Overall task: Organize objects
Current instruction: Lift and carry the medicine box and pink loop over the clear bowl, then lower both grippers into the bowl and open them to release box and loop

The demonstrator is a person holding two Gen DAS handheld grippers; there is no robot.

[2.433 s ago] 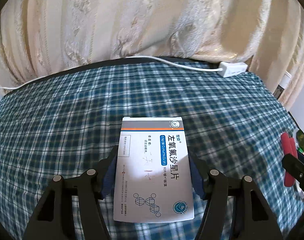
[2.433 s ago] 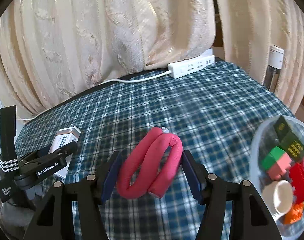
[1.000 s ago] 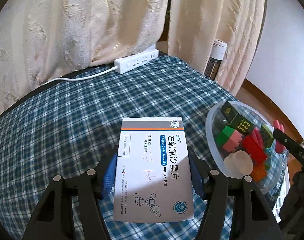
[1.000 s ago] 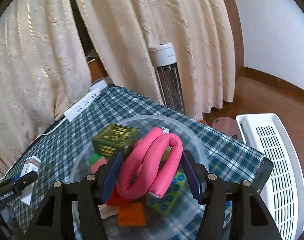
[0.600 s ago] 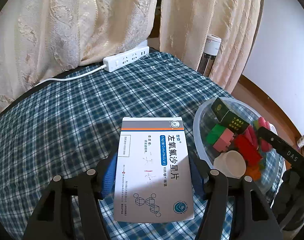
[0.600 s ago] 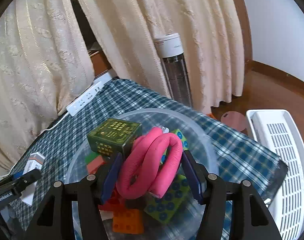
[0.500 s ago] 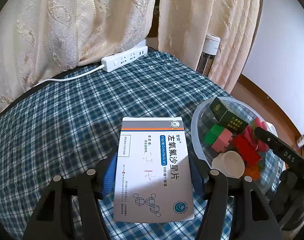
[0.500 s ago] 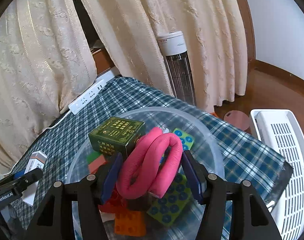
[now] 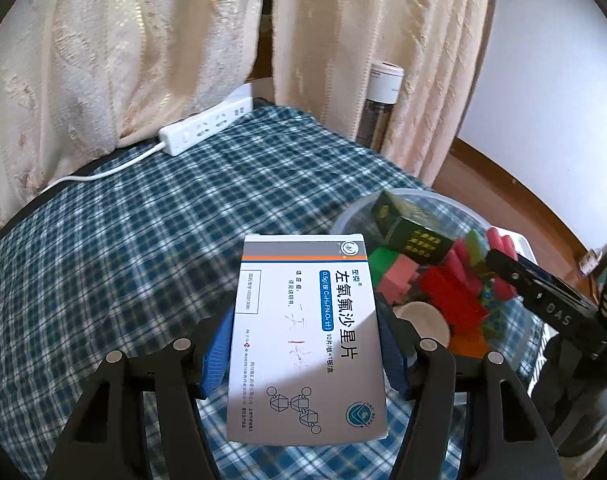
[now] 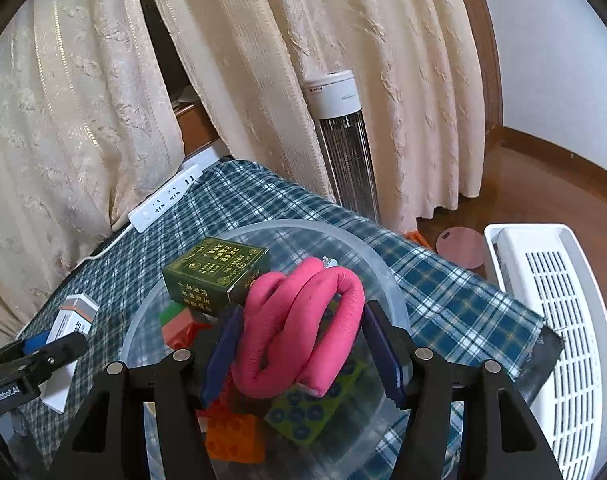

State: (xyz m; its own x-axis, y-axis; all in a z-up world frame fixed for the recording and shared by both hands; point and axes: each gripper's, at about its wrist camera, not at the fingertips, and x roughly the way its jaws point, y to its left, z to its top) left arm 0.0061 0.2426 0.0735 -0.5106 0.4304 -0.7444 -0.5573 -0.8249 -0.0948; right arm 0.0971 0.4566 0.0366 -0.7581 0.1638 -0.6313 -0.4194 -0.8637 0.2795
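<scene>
The right tongs hang directly over the clear bowl, clenched on a folded pink roll squeezed across its loops so it cannot unfold, likely about to be dropped in; under it in the bowl lie a green box and coloured blocks; the left tongs grip a medicine box by its long edges, label up, held above the checked tabletop just beside the bowl, seemingly waiting its turn.
</scene>
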